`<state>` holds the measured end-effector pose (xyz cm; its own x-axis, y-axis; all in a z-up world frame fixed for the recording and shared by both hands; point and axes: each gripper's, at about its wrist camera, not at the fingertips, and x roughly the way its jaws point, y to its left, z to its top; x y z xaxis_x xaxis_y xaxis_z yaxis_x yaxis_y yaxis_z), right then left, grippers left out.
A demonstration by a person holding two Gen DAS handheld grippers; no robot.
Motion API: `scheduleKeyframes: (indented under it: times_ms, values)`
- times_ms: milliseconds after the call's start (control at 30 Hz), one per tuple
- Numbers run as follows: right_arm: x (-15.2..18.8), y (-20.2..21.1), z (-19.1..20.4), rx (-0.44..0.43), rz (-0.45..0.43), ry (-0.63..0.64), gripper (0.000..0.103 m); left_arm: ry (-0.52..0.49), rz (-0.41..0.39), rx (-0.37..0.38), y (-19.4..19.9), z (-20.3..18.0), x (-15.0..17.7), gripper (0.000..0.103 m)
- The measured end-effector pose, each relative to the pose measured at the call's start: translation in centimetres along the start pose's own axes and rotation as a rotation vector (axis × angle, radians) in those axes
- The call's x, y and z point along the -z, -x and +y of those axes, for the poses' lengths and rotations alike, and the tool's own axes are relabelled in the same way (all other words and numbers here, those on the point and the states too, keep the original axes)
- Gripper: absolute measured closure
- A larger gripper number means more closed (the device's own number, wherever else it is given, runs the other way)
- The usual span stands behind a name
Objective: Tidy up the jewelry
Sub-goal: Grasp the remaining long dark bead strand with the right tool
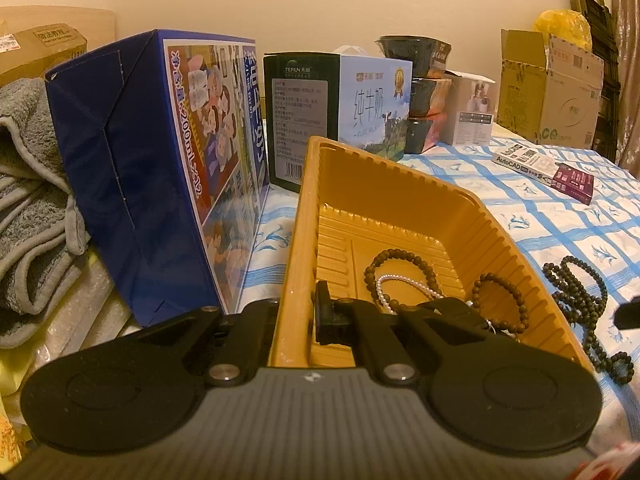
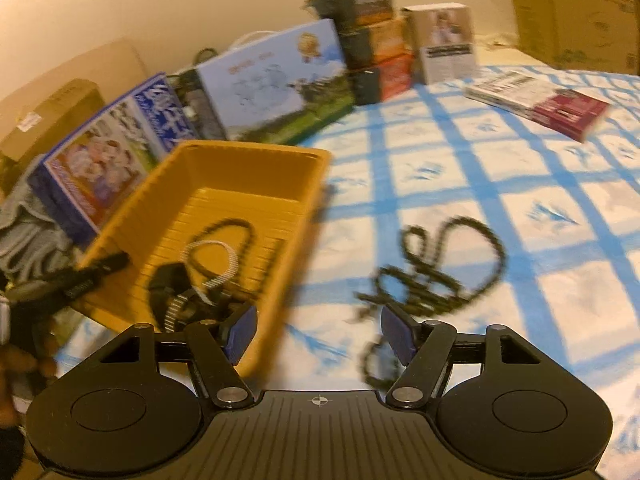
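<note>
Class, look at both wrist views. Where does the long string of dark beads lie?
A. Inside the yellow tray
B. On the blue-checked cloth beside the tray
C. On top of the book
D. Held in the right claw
B: the long string of dark beads lies on the blue-checked cloth, outside the yellow tray, ahead of the open, empty right claw.

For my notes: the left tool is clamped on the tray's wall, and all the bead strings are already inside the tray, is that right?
Not quite. The left tool is clamped on the tray wall, but one dark bead string lies outside on the cloth, as the right wrist view shows.
</note>
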<state>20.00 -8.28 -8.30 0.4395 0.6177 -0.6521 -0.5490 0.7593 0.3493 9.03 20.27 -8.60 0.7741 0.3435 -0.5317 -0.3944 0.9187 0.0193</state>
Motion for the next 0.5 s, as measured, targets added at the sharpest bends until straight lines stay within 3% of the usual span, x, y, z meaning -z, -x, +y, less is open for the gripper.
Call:
scheduleKeyframes:
  times_ms: [267, 500]
  values:
    - [1.1, 0.0, -3.9, 0.104, 0.028, -0.020, 0.032, -0.004, 0.002, -0.002, 0.0, 0.1, 0.0, 0.099]
    - [1.2, -1.9, -4.2, 0.117, 0.060, 0.153, 0.027, -0.008, 0.005, -0.003, -0.1, 0.1, 0.0, 0.099]
